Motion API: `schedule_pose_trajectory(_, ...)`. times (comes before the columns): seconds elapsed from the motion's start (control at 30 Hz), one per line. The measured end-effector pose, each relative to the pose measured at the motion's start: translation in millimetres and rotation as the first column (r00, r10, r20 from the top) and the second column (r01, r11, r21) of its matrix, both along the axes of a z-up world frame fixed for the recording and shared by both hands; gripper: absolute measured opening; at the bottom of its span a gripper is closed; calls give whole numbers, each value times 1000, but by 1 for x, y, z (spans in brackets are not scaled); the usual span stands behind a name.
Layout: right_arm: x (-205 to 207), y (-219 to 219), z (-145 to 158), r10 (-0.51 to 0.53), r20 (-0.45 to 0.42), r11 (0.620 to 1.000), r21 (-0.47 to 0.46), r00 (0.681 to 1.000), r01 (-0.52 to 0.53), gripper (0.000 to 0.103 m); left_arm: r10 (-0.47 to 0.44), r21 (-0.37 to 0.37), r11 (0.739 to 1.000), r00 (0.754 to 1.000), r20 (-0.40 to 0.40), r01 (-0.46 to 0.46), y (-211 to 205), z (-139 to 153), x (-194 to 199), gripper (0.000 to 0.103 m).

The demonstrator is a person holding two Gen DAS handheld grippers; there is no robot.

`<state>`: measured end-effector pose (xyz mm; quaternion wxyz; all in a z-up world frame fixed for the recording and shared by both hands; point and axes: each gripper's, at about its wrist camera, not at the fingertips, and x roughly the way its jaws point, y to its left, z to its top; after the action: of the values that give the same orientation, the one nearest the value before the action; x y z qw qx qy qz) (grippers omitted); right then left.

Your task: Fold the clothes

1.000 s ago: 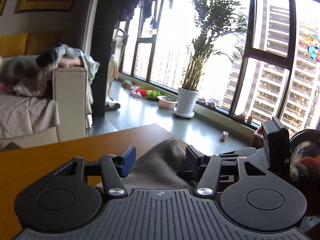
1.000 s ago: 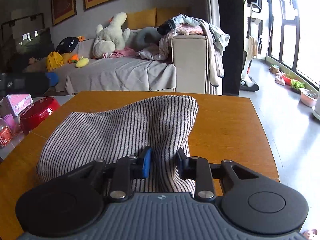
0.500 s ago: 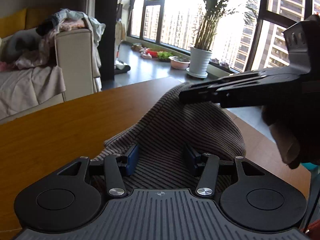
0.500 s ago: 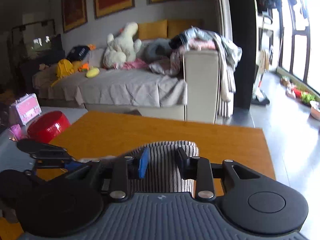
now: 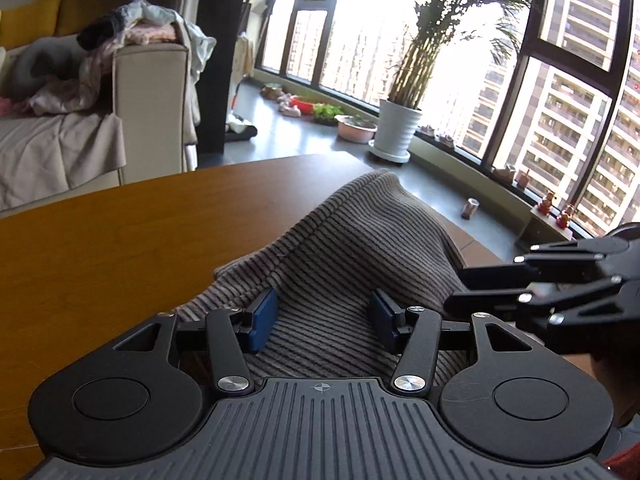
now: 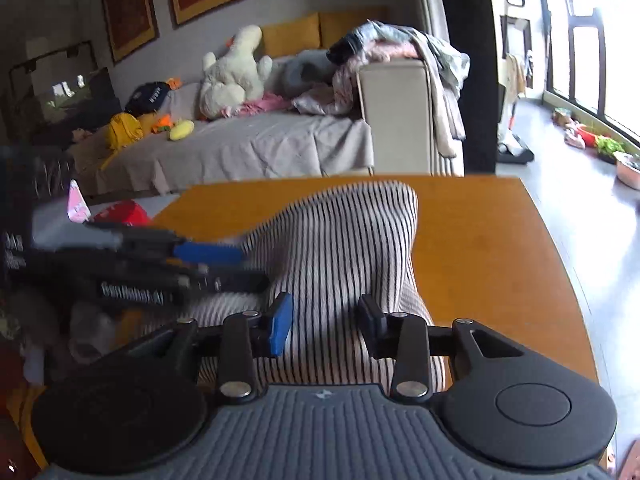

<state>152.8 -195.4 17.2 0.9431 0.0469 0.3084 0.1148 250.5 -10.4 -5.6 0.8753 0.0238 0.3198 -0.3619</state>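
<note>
Both grippers, left gripper (image 5: 323,316) and right gripper (image 6: 325,325), stand half open over the striped garment (image 6: 340,248) on the table (image 6: 480,248); right jaws are opening, gripping nothing. Folding looks partly done.

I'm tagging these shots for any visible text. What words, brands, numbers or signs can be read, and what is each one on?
Nothing is legible in either view.
White lettering on the side of the left gripper: motion-blurred, unreadable.
White print on the black bag on the sofa: too small to read.
Pale characters on the dark surface at the right wrist view's left edge: blurred, unreadable.
</note>
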Motion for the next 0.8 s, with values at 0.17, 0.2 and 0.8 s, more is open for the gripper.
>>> schedule_pose_trajectory(0.17, -1, -2, 5, -43, 3, 999, 28, 999, 43, 36, 16, -29, 1000, 995, 101, -13, 1, 32, -6, 58)
schedule_pose_trajectory(0.2, -2, -4, 7, -44, 2, 998, 34, 999, 44, 38, 29, -44, 999, 992, 121, -23, 4, 39, -5, 61)
schedule_pose_trajectory(0.8, 29, -54, -30, -96, -250, 869, 452, 964, 203, 52, 56, -108, 991, 981, -186, -77, 40, -17, 33, 75)
